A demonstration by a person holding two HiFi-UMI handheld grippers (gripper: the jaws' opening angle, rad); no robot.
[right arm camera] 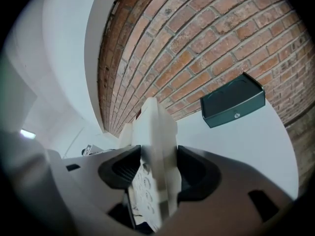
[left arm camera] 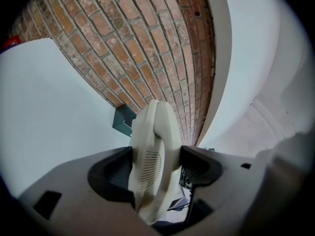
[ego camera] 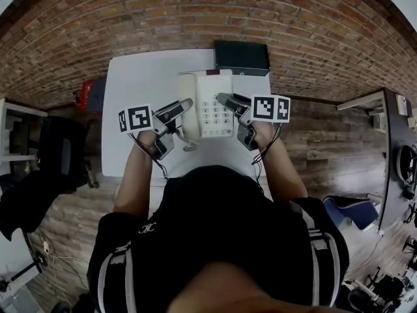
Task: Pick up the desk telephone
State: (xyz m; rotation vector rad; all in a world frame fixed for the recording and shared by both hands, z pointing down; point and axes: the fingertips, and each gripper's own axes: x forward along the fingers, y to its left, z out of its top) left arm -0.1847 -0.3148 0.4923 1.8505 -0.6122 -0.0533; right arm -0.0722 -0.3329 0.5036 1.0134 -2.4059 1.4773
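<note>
The white desk telephone (ego camera: 210, 106) sits between my two grippers over the white table (ego camera: 140, 77), keypad facing up. My left gripper (ego camera: 184, 104) is shut on its left side, where the handset (left arm camera: 153, 151) lies; in the left gripper view both pads of the left gripper (left arm camera: 156, 163) press against the handset. My right gripper (ego camera: 225, 100) is shut on the phone's right edge. In the right gripper view the phone body (right arm camera: 155, 127) stands edge-on between the pads of the right gripper (right arm camera: 157, 168), keys showing below. The coiled cord (ego camera: 189, 145) hangs at the phone's near end.
A dark box (ego camera: 242, 57) stands at the table's far edge against the brick wall, also seen as the dark box (right arm camera: 232, 102) and the dark box (left arm camera: 123, 120). A red object (ego camera: 88, 95) lies on the floor left of the table. A black chair (ego camera: 55, 155) stands at left.
</note>
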